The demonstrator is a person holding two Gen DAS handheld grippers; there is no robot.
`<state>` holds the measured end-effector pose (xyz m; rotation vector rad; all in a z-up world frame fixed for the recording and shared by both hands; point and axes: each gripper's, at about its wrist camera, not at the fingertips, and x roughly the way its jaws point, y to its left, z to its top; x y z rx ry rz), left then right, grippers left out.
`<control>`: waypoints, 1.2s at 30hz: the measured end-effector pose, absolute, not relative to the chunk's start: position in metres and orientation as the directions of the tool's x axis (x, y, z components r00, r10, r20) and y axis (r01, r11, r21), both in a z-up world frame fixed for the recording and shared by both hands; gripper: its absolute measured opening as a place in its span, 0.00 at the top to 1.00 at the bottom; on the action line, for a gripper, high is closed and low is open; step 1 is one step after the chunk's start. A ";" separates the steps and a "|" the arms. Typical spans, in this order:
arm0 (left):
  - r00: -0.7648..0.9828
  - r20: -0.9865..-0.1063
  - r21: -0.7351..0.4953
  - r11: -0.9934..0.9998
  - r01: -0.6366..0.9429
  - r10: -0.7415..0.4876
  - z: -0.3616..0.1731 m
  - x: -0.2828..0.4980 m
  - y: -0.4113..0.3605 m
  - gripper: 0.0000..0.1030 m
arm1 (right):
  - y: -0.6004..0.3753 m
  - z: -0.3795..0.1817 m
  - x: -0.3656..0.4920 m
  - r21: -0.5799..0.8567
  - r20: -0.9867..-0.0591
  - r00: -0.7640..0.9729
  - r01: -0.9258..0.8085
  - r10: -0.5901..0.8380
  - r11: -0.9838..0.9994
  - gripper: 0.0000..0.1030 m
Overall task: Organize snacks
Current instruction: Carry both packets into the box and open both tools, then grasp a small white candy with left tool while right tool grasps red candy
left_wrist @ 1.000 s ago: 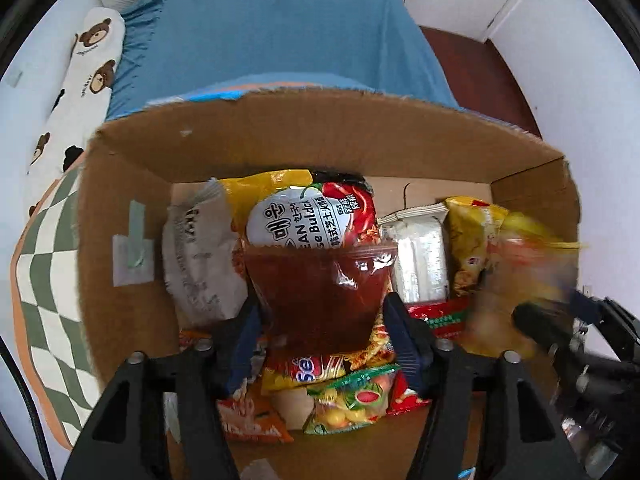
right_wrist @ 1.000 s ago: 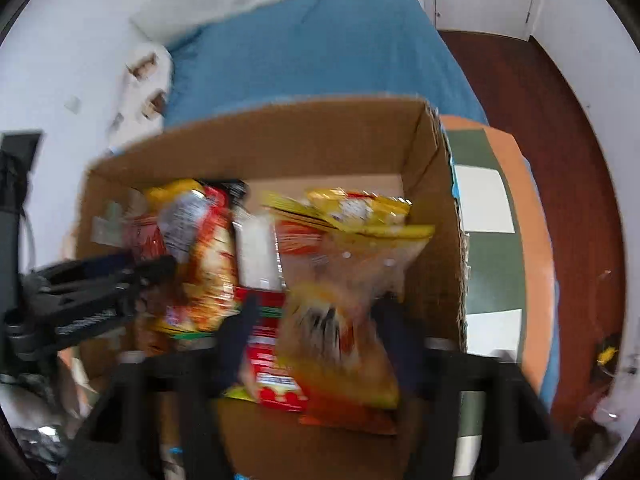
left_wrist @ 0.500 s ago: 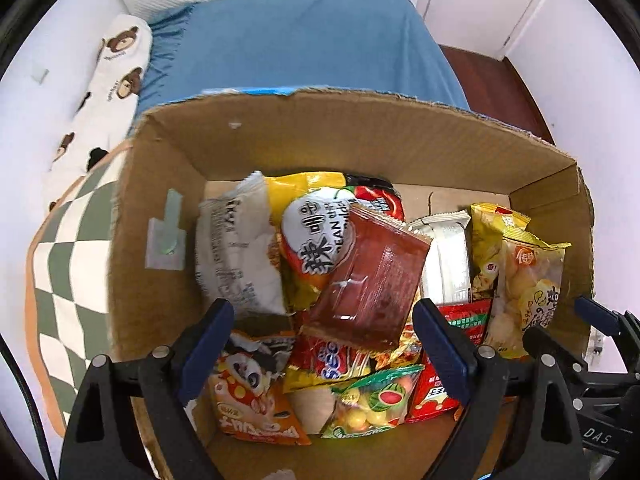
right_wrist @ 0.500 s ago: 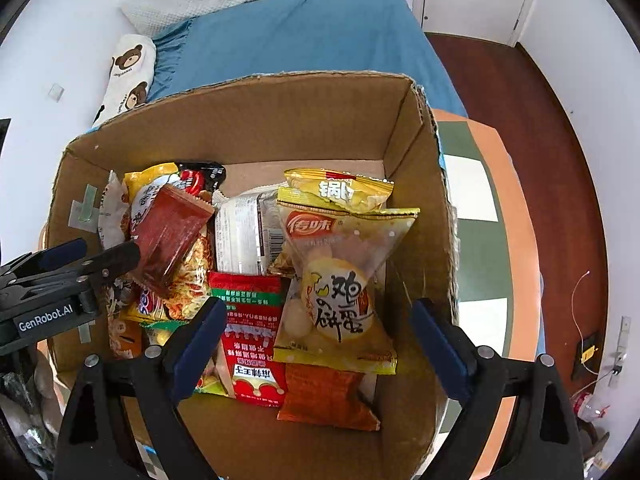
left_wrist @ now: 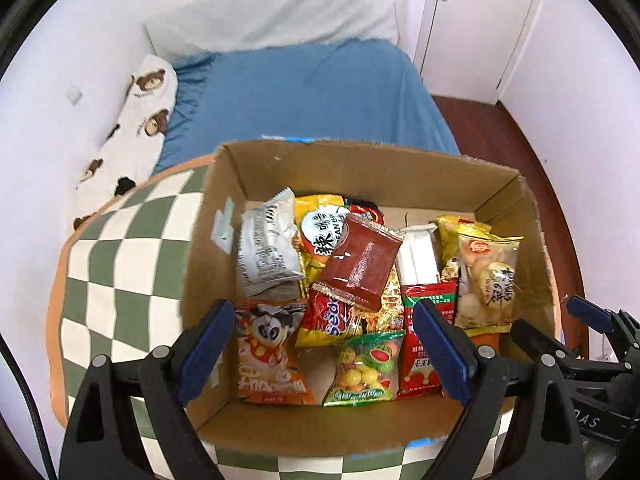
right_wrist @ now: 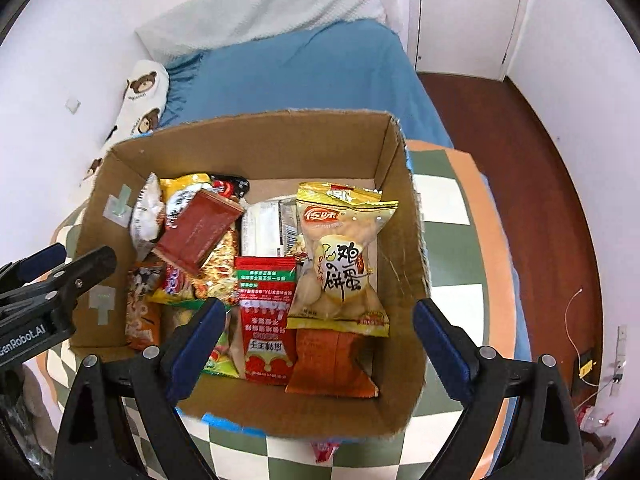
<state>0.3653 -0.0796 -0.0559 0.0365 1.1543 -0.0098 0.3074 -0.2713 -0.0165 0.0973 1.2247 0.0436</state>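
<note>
A cardboard box (left_wrist: 400, 168) (right_wrist: 256, 136) on a checkered cushion holds several snack packets. A dark red packet (left_wrist: 360, 266) (right_wrist: 198, 236) lies tilted on top of a noodle bag. A yellow egg-biscuit bag (left_wrist: 488, 280) (right_wrist: 340, 276) lies at the box's right side. My left gripper (left_wrist: 324, 352) is open and empty above the box's near edge. My right gripper (right_wrist: 316, 352) is open and empty above the near edge; it also shows in the left wrist view (left_wrist: 560, 336).
The green-and-white checkered cushion (left_wrist: 120, 248) (right_wrist: 452, 208) carries the box. Behind it lie a blue bed (left_wrist: 304, 96), a bear-print pillow (left_wrist: 136, 120) and white walls. Dark wood floor (right_wrist: 532, 160) and a door are at the right. A small red wrapper (right_wrist: 326, 450) lies before the box.
Both grippers opened and let go of their packets, the dark red one and the yellow biscuit bag, which now lie in the box. Both grippers pulled back and up.
</note>
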 end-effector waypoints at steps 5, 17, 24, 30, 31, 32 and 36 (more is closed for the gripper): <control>0.468 -0.884 0.019 1.000 0.025 0.005 -0.030 0.337 -0.077 0.11 | -0.268 0.014 0.279 0.075 -0.909 0.412 0.004 0.067 0.997 0.06; 0.573 -0.820 0.011 0.999 0.031 -0.009 0.018 0.254 -0.078 0.11 | -0.261 0.078 0.199 0.078 -0.838 0.541 -0.010 0.071 0.997 0.06; 0.611 -0.792 0.007 0.999 0.033 -0.015 0.036 0.217 -0.080 0.11 | -0.259 0.105 0.155 0.070 -0.794 0.606 0.000 0.056 0.998 0.06; 0.626 -0.779 -0.001 0.999 0.033 -0.022 0.039 0.199 -0.083 0.11 | -0.258 0.111 0.136 0.090 -0.786 0.615 0.009 0.065 0.996 0.06; 0.627 -0.779 -0.006 0.999 0.035 -0.027 0.038 0.197 -0.082 0.08 | -0.258 0.111 0.133 0.094 -0.784 0.617 0.011 0.068 0.996 0.04; 0.626 -0.780 -0.009 0.999 0.031 -0.027 0.037 0.197 -0.081 0.04 | -0.259 0.110 0.132 0.098 -0.786 0.615 0.013 0.069 0.995 0.03; 0.598 -0.801 -0.022 1.000 0.018 -0.028 0.021 0.201 -0.076 0.00 | -0.267 0.092 0.135 0.126 -0.812 0.578 0.041 0.079 0.991 0.03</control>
